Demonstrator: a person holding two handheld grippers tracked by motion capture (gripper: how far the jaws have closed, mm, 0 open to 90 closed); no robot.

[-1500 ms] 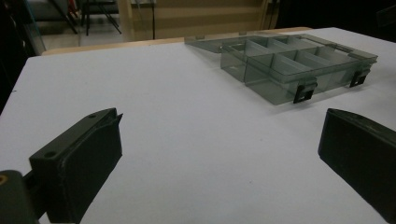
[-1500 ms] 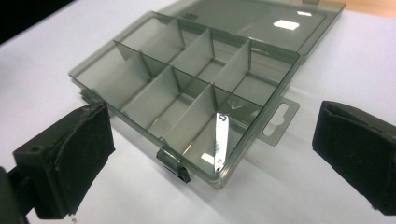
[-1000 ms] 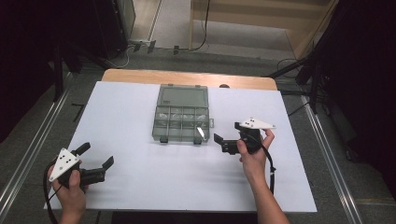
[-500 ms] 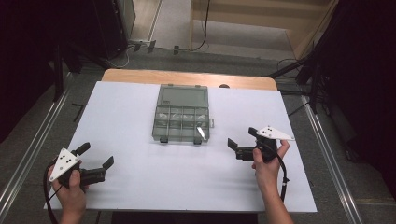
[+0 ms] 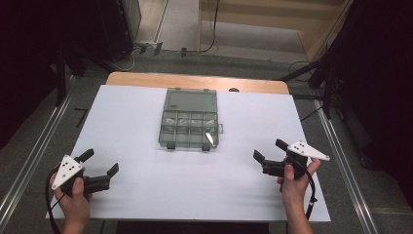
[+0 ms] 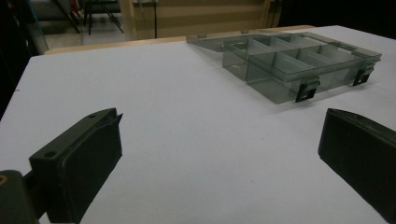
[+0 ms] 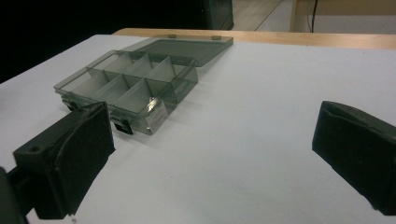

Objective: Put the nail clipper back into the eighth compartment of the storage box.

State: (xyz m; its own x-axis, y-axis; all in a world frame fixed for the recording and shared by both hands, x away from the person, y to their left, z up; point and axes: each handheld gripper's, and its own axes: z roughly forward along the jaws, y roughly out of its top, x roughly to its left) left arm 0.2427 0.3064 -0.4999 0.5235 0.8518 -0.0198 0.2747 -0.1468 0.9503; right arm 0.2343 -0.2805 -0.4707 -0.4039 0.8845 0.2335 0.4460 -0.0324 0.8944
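Both claws stand wide with nothing between their jaws. Seen from the high view, the left gripper (image 5: 100, 168) sits near the front left corner of the white rectangular table top (image 5: 141, 195), held in the person's left hand (image 5: 73, 200), whose forearm comes up from the bottom edge; its jaws point rightward and a little away from the person, and its grey three-cornered plate faces up. The right gripper (image 5: 268, 151) hangs over the front right part of the table in the right hand (image 5: 294, 180), wrist bent so that the jaws point leftward toward the table's middle. Between and beyond them, well apart from either, the smoky clear plastic compartment box (image 5: 190, 127) lies near the table's far middle, its lid folded flat open behind it toward the wooden edge.

From the left gripper view, the two black jaws rise far apart at the lower corners above bare table, and the box (image 6: 289, 65) lies ahead to the upper right, its two dark latches facing the camera.

From the right gripper view, the jaws again stand wide at the lower corners; the box (image 7: 135, 81) lies ahead to the upper left, its dividers visible and a small label on its near corner.
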